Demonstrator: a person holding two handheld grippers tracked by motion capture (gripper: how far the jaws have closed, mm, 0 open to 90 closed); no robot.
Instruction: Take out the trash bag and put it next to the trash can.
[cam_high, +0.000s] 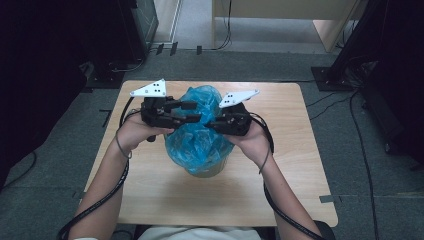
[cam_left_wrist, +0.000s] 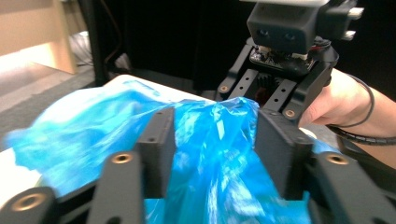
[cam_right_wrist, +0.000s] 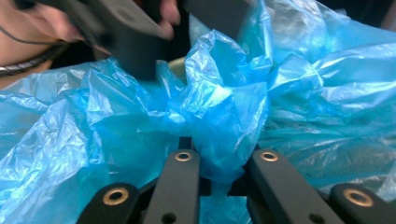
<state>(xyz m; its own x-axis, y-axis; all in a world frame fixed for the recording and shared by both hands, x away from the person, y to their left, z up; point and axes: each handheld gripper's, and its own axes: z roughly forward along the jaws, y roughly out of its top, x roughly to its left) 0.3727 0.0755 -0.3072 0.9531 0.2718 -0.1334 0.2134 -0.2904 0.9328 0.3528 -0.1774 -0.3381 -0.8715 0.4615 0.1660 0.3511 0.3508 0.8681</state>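
Now blue bag (cam_right_wrist: 224, 112) bunched betw. right gripper (cam_right_wrist: 219, 163) jaws.

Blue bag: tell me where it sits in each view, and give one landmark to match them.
High view: blue bag at table centre, over a bin, between both grippers.
Left gripper view: lower middle, between open jaws.
Right gripper view: across the frame, a fold pinched in the jaws.
Landmark: right gripper, seen again top right in the left gripper view.
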